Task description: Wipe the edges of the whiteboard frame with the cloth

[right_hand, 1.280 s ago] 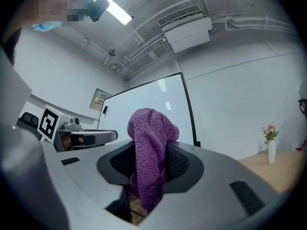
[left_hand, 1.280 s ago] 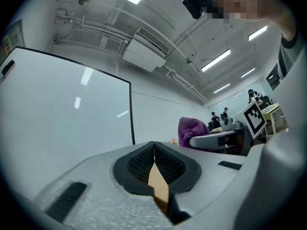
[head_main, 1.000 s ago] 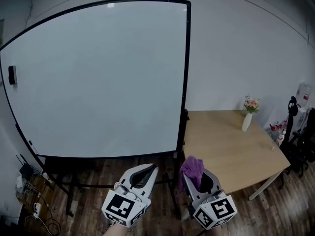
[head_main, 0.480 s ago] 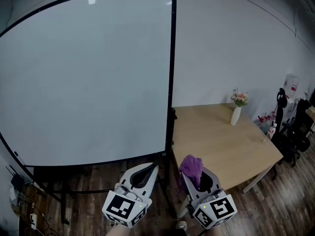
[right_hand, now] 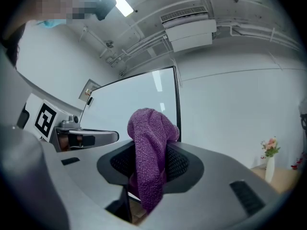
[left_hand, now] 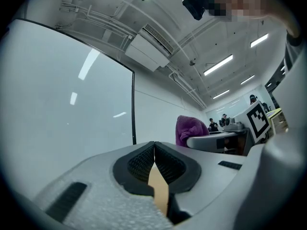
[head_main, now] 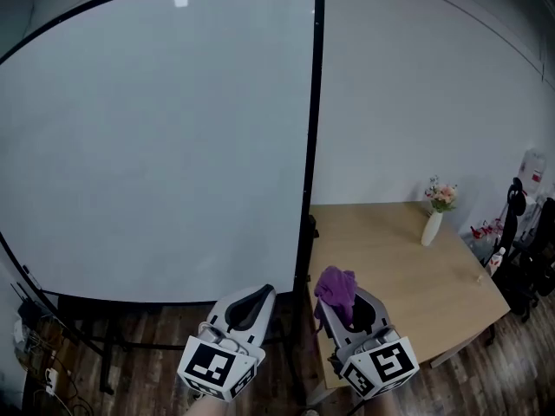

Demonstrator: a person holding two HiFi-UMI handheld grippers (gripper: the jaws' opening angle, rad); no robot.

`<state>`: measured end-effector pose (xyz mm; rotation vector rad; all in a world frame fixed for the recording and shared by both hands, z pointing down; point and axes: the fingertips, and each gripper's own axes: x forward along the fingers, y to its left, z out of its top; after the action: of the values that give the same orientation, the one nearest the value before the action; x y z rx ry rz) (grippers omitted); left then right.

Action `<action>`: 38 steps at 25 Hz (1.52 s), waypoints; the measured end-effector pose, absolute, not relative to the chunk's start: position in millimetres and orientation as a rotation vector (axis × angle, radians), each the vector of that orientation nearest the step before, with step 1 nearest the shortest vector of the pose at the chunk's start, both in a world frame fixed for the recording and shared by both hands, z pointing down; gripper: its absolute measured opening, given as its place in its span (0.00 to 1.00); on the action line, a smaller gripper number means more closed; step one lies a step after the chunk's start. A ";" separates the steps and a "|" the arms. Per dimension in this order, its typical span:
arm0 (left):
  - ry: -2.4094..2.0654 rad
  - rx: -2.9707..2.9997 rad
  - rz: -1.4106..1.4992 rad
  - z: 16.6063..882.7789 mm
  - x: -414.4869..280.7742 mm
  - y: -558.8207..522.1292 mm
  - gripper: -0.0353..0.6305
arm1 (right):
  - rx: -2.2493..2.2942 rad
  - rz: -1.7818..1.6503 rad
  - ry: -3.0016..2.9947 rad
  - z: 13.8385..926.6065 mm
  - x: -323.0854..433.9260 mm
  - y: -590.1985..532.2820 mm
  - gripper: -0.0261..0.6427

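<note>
The large whiteboard (head_main: 156, 137) stands on its stand ahead of me, its thin black frame (head_main: 310, 128) running down its right side. My right gripper (head_main: 340, 293) is shut on a purple cloth (head_main: 336, 287), which bulges above the jaws (right_hand: 149, 143). It hangs low, just right of the frame's lower right corner and short of it. My left gripper (head_main: 250, 299) is shut with nothing in it, below the board's bottom edge. In the left gripper view the frame (left_hand: 134, 107) rises behind the closed jaws, with the cloth (left_hand: 190, 128) at the right.
A wooden table (head_main: 399, 263) stands right of the board against the white wall, carrying a white vase with flowers (head_main: 434, 215). Black chairs and bottles (head_main: 520, 232) crowd the far right. The board's black stand legs (head_main: 104, 345) and cables (head_main: 35, 354) lie on the dark wooden floor.
The view has shifted so the board's right frame edge sits a little further right and higher. Both grippers have held their pose, the cloth still clamped in the right one.
</note>
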<state>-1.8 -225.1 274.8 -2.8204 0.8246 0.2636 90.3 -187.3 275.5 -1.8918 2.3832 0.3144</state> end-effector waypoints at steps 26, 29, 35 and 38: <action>1.148 -2.660 0.276 255.8 63.2 -318.0 0.08 | -1.678 1.025 2.561 138.3 157.2 -351.1 0.23; 1.146 -2.661 0.262 254.6 60.7 -321.1 0.08 | -1.710 1.082 2.527 113.8 156.4 -358.7 0.23; 1.110 -2.675 0.247 237.6 60.4 -325.2 0.08 | -1.756 1.193 2.428 57.7 154.0 -370.2 0.22; 1.089 -2.671 0.256 228.2 58.6 -325.9 0.08 | -1.767 1.223 2.388 31.5 153.6 -375.9 0.22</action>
<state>58.6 -325.9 228.2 -2.6712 1.0890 0.2558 153.6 -375.9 31.5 -1.7668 2.3877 1.2232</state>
